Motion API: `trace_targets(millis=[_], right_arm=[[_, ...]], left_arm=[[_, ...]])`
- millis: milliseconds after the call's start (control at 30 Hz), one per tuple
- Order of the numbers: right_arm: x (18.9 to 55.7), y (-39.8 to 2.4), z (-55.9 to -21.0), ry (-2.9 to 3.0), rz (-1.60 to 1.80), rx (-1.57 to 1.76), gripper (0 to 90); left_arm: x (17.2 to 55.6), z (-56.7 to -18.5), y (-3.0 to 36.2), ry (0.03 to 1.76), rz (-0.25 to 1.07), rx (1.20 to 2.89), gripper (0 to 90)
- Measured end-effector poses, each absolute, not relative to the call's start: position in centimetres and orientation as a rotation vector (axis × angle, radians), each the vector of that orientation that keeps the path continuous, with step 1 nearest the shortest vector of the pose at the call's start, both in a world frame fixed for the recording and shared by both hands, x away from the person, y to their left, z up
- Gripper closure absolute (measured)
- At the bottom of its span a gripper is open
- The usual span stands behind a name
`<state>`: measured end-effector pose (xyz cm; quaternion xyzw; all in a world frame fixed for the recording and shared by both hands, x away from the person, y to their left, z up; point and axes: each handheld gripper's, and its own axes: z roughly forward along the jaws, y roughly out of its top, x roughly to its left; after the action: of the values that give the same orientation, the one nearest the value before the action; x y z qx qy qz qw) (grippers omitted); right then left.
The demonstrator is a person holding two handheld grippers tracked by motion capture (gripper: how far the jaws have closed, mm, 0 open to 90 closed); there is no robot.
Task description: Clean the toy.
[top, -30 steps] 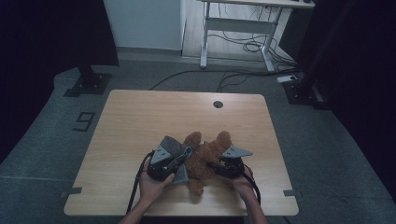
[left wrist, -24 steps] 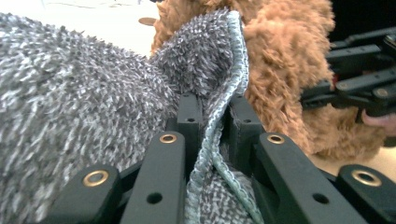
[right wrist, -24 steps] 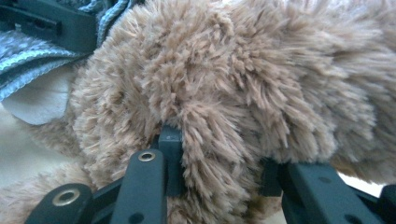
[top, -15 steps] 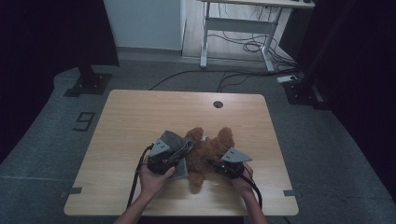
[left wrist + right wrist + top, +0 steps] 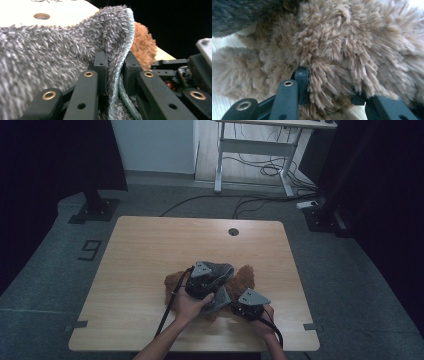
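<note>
A brown plush toy lies on the wooden table near its front edge. A grey fuzzy cloth is draped over the toy's middle. My left gripper is shut on a hemmed edge of that cloth. In the left gripper view the grey cloth is pinched between the jaws of the left gripper, with the plush behind it. My right gripper sits at the toy's near right side. In the right gripper view the right gripper is shut on the brown fur, with the grey cloth at top left.
A round cable hole sits near the table's far edge. Beyond the table are a desk frame, floor cables and dark stand bases. Both forearms come in over the front edge.
My left gripper has moved right and a little up, pulling the grey cloth across the plush toy's middle. The right gripper has shifted slightly toward the table's front edge.
</note>
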<state>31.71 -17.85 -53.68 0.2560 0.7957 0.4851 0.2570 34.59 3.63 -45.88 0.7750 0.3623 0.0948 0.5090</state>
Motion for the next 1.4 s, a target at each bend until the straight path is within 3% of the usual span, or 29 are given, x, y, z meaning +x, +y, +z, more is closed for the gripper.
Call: trace_targets(millis=[200,467,767,900,1133,1233,1400], right_arm=[[31.7,-18.0,-53.8,2.161,1.328,0.686,59.9],[31.5,-18.0,-53.8,2.162,1.329,0.681,59.8],[31.7,-18.3,-53.9,2.167,1.36,0.71,58.7],[31.8,-18.4,-54.0,2.168,1.376,0.724,58.4],[31.9,-18.5,-54.1,2.163,1.398,0.74,58.1],[31.9,-18.6,-54.1,2.162,1.398,0.74,57.9],[32.0,-18.7,-54.1,2.161,1.407,0.737,57.8]], left_arm=[[34.2,-45.8,7.0,0.936,0.33,1.902,77.4],[34.2,-46.5,13.0,1.006,0.244,1.783,78.1],[34.0,-46.2,17.8,1.083,0.326,1.716,78.1],[34.2,-47.6,20.2,1.17,0.349,1.713,78.5],[34.5,-51.9,21.1,1.267,0.247,1.796,79.0],[34.5,-51.1,21.2,1.251,0.258,1.783,79.1],[34.0,-46.1,20.6,1.146,0.309,1.695,78.8]])
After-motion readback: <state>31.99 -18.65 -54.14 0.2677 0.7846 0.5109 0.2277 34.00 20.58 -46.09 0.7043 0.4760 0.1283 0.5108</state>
